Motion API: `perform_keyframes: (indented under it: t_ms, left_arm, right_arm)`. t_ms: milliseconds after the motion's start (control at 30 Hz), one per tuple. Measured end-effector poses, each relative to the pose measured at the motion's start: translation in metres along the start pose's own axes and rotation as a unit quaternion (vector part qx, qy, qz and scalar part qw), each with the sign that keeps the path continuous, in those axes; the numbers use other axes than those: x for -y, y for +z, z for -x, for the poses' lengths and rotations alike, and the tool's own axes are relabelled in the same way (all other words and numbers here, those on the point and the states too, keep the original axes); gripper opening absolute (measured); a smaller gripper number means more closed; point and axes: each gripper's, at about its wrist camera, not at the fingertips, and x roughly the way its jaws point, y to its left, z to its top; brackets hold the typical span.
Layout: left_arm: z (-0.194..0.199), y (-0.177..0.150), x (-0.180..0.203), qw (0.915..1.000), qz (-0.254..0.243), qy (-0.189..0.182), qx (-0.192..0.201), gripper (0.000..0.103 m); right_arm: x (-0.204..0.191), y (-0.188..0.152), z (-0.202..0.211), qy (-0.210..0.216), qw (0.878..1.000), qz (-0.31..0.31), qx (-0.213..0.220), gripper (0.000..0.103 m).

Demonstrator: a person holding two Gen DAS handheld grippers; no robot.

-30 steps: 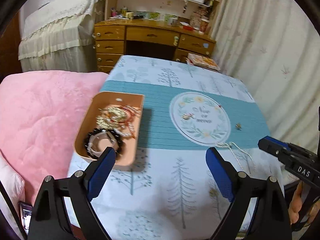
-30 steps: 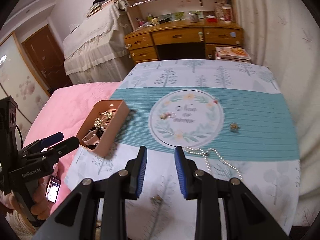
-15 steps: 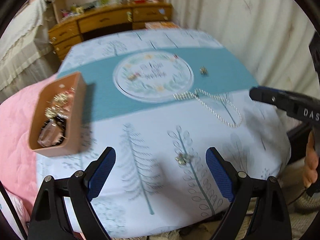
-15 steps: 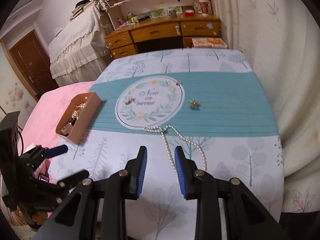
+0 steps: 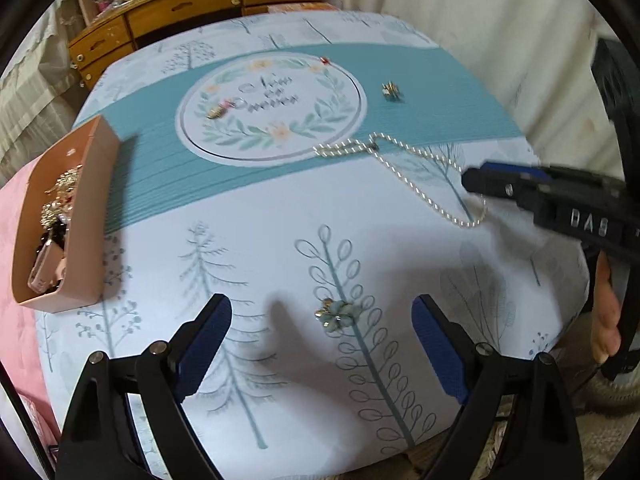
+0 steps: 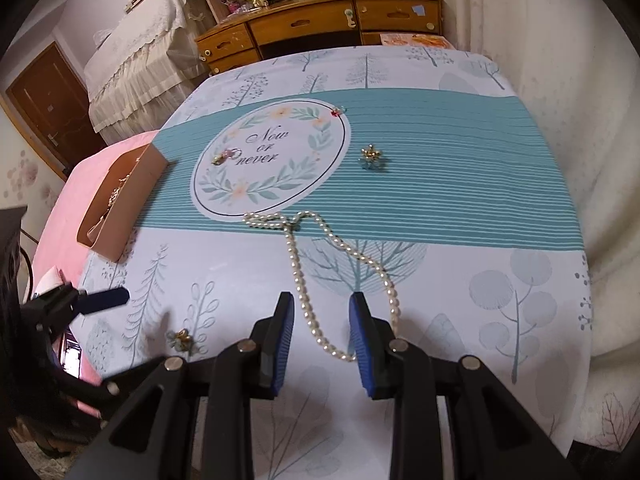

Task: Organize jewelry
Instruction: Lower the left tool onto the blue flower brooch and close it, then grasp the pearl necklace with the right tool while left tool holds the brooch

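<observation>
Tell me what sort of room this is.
Most likely a bedroom at home: a pink quilted bedspread, a wooden desk with drawers under cluttered shelves, curtains, and a door.

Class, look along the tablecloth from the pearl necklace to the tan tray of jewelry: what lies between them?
Only bare tablecloth separates the pearl necklace from the tan tray; the right wrist view shows it.

Bare cloth lies open between tray and pearl necklace.
</observation>
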Motion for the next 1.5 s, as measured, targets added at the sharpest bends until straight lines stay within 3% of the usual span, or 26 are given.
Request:
perform_keyframes:
  t_ms: [33, 167, 300, 433, 533, 700, 1033, 1333, 1500]
  left_arm:
    - [-0.004, 0.000, 0.003, 1.0000, -0.004, 0.002, -0.006, 0.090]
    - [-0.016, -0.002, 0.007, 0.9995, -0.012, -0.001, -0.028, 0.067]
    - [-0.023, -0.002, 0.003, 0.9990, -0.005, 0.002, -0.045, 0.055]
    - [-0.022, 0.000, 0.000, 0.9991, 0.000, 0.011, -0.042, 0.038]
    - [-0.021, 0.000, 0.001, 0.9990, -0.002, 0.021, -0.038, 0.018]
    - [-0.018, 0.006, -0.009, 0.9991, 0.020, 0.023, -0.027, 0.018]
    - [-0.007, 0.022, -0.044, 0.9962, 0.055, 0.064, 0.021, 0.018]
    - [-0.012, 0.019, -0.059, 0.9957, 0.076, 0.050, 0.018, 0.018]
    - [-0.010, 0.018, -0.064, 0.9958, 0.079, 0.042, 0.023, 0.018]
  right_arm:
    - [0.001, 0.000, -0.002, 0.001, 1.000, 0.001, -0.001, 0.029]
    - [0.001, -0.002, -0.007, 0.007, 1.000, 0.012, -0.007, 0.029]
    - [0.004, -0.005, -0.011, 0.016, 1.000, 0.014, -0.008, 0.029]
    - [0.008, -0.006, -0.018, 0.017, 1.000, 0.014, -0.015, 0.029]
    - [0.011, -0.005, -0.022, 0.018, 1.000, 0.012, -0.021, 0.029]
    - [0.013, 0.004, -0.024, 0.019, 1.000, 0.014, -0.021, 0.029]
    - [0.005, 0.031, -0.036, 0.011, 0.998, 0.063, -0.030, 0.029]
    - [-0.017, 0.052, -0.065, 0.003, 0.989, 0.135, -0.061, 0.029]
    - [-0.035, 0.054, -0.063, 0.027, 0.982, 0.176, -0.062, 0.029]
